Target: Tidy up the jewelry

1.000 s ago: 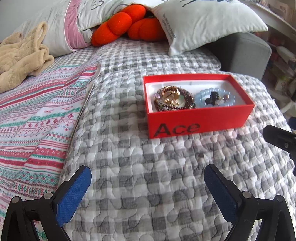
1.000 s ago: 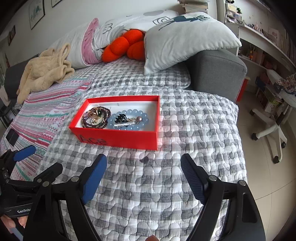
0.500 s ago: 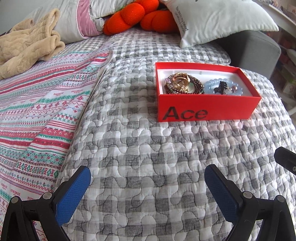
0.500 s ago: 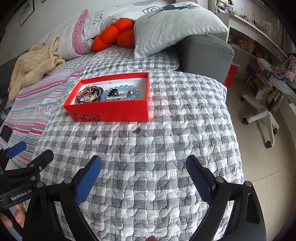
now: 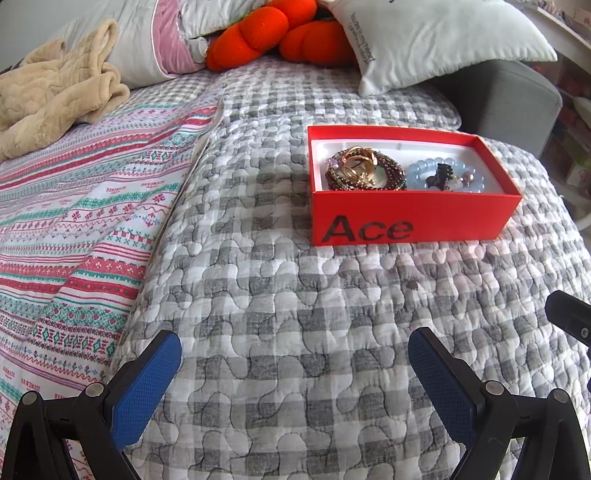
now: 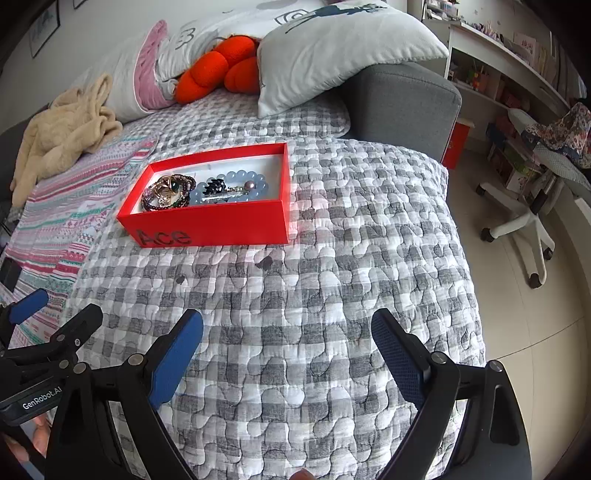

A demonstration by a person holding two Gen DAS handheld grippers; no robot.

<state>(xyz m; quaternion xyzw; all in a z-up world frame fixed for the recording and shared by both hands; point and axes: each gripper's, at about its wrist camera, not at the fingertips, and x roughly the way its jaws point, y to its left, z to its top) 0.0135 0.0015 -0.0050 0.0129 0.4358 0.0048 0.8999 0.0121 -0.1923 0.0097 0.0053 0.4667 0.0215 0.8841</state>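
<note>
A red box (image 5: 413, 221) marked "Ace" sits on the grey checked quilt (image 5: 277, 295). Inside lie a dark beaded bracelet with gold pieces (image 5: 364, 171) on the left and a pale blue bead bracelet (image 5: 445, 177) with a small black clip on the right. The right wrist view shows the same red box (image 6: 221, 225) with the dark bracelet (image 6: 166, 194) and blue bracelet (image 6: 236, 186). My left gripper (image 5: 295, 376) stands open over bare quilt, well short of the box. My right gripper (image 6: 288, 354) is open too, nothing between its blue pads.
A striped blanket (image 5: 74, 206) covers the bed's left side, with a beige throw (image 5: 55, 96) on it. Pillows (image 5: 436, 37) and an orange cushion (image 5: 258, 33) lie at the back. A grey sofa arm (image 6: 406, 99), office chair (image 6: 524, 221) and shelves stand right.
Both grippers drew back from the box and stay open. The box now sits farther off in both views than a second ago.
</note>
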